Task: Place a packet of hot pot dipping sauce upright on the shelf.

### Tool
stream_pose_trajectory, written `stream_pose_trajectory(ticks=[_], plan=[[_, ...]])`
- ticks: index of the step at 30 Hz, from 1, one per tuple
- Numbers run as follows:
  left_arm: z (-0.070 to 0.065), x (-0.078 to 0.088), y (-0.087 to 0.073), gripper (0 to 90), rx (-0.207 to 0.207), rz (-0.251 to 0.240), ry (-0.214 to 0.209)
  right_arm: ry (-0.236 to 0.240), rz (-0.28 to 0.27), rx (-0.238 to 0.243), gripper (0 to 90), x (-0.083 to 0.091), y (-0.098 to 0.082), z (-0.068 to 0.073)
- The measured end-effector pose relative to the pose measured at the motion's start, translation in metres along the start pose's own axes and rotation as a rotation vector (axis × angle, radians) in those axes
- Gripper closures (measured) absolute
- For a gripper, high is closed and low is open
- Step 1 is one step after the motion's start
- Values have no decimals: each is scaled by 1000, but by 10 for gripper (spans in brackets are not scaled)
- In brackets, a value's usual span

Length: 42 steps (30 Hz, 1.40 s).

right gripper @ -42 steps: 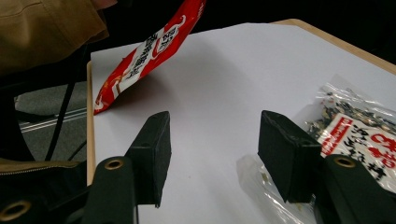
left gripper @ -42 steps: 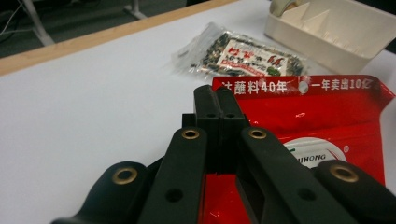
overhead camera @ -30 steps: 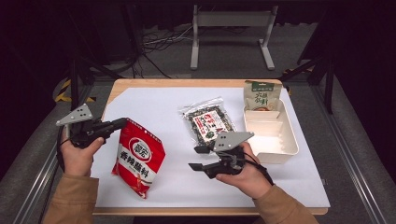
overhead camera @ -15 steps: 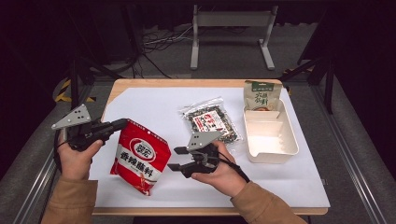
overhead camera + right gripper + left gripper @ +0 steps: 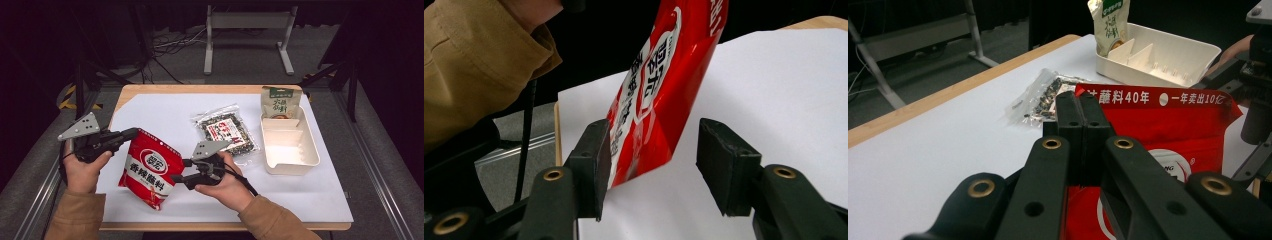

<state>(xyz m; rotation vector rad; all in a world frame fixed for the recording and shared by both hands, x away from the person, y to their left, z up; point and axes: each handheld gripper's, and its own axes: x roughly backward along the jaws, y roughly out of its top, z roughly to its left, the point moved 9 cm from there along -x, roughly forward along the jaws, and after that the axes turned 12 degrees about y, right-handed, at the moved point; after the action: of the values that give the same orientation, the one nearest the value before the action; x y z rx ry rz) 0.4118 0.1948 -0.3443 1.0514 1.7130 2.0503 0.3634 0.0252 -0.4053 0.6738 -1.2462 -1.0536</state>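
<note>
A red snack bag (image 5: 150, 170) hangs tilted at the table's left, its lower end on the white sheet. My left gripper (image 5: 134, 132) is shut on the bag's top left corner; in the left gripper view the jaws (image 5: 1083, 107) meet at the bag's (image 5: 1158, 125) upper edge. My right gripper (image 5: 180, 170) comes at the bag's right edge. In the right gripper view its jaws (image 5: 651, 160) stand either side of the bag's (image 5: 664, 85) lower corner. They have just been closing, and a gap remains at the right pad (image 5: 719, 160).
A clear packet of dark snacks (image 5: 227, 132) lies mid-table. A white divided tray (image 5: 290, 147) sits at the right, with a green pouch (image 5: 280, 102) leaning at its far end. A white sheet (image 5: 300, 195) covers the wooden table. A metal stand (image 5: 247, 37) is on the floor beyond.
My right hand has moved left from near the dark snack packet to the red bag's right edge, and its jaws have narrowed. The left hand and the bag's top have stayed put.
</note>
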Motion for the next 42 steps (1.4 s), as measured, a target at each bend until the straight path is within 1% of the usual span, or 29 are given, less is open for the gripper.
stream_pose_trajectory(ticks=[2, 4, 6, 10, 14, 16, 17, 18, 22, 24, 27, 29, 33, 34, 38, 40, 42], plan=[[-1, 0, 0, 900, 4, 2, -3, 0, 6, -2, 515, -4, 0, 0], [-1, 0, 0, 900, 4, -1, -4, 6, -2, -8, 531, -7, 0, 1], [-1, 0, 0, 900, 10, -2, -10, 13, -8, -16, 571, -9, 1, 1], [-2, 0, 1, 900, 8, -6, -18, 26, -5, -28, 672, -13, 0, 1], [-5, 1, 2, 900, 3, -14, -30, 40, 13, -33, 803, -16, -1, 2], [-5, 2, 3, 900, 0, -21, -36, 39, 15, -40, 848, -14, 0, 2], [-5, 2, 3, 900, 0, -21, -36, 39, 15, -40, 848, -14, 0, 2], [-6, 4, 4, 900, 5, -30, -40, 35, 10, -50, 877, -11, 1, 2], [-8, 8, 7, 900, 22, -55, -61, 11, -27, -56, 886, 0, 8, -1], [-10, 11, 9, 900, 21, -72, -72, -4, -44, -55, 888, 7, 11, -3], [-14, 12, 12, 900, 8, -77, -77, -30, -65, -45, 890, 18, 16, -6], [-17, 13, 14, 900, 8, -83, -85, -39, -72, -29, 891, 25, 19, -7], [-21, 13, 16, 900, 7, -96, -98, -70, -57, 13, 893, 37, 24, -9], [-23, 13, 17, 900, 7, -106, -111, -81, -51, 28, 894, 41, 25, -10], [-27, 12, 18, 899, 9, -119, -126, -99, -32, 70, 895, 50, 29, -12], [-29, 12, 18, 864, 18, -127, -144, -102, -22, 87, 895, 55, 32, -11], [-29, 11, 18, 817, 18, -132, -149, -103, -9, 101, 895, 60, 33, -9]])
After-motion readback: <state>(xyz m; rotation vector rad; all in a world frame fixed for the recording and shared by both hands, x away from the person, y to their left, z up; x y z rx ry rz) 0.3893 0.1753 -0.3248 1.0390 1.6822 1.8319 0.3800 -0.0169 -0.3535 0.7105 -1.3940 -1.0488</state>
